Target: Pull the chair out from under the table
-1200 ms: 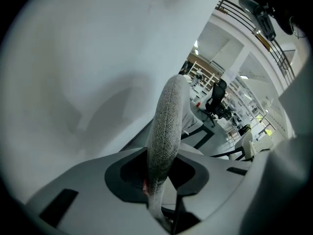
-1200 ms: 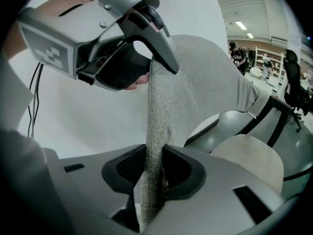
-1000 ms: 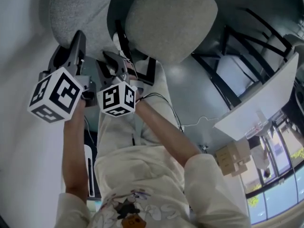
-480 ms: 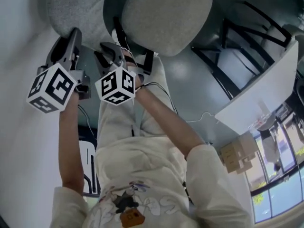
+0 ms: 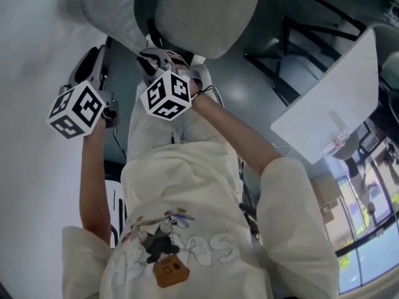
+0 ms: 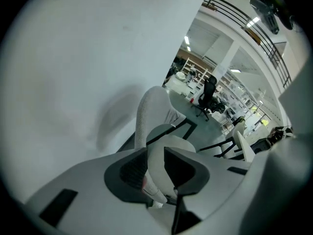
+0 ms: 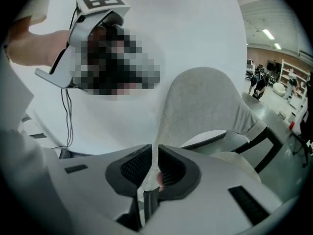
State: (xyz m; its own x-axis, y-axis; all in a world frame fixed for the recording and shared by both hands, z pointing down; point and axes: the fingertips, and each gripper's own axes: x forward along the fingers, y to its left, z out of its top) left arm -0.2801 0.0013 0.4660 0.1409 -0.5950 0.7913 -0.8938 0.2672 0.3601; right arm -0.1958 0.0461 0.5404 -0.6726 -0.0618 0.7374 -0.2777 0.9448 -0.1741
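While both grippers reach toward the seat, items run by size. White table (image 5: 31,55): fills the left of the head view. Grey chair (image 5: 199,14): at the table's edge, seat over the dark floor (image 5: 249,98). Backrest (image 7: 205,102): thin fabric panel. Right gripper (image 7: 155,168): jaws closing, pinching the backrest's edge. Left gripper (image 6: 155,163): jaws parted, the backrest edge between them, against one pad only.
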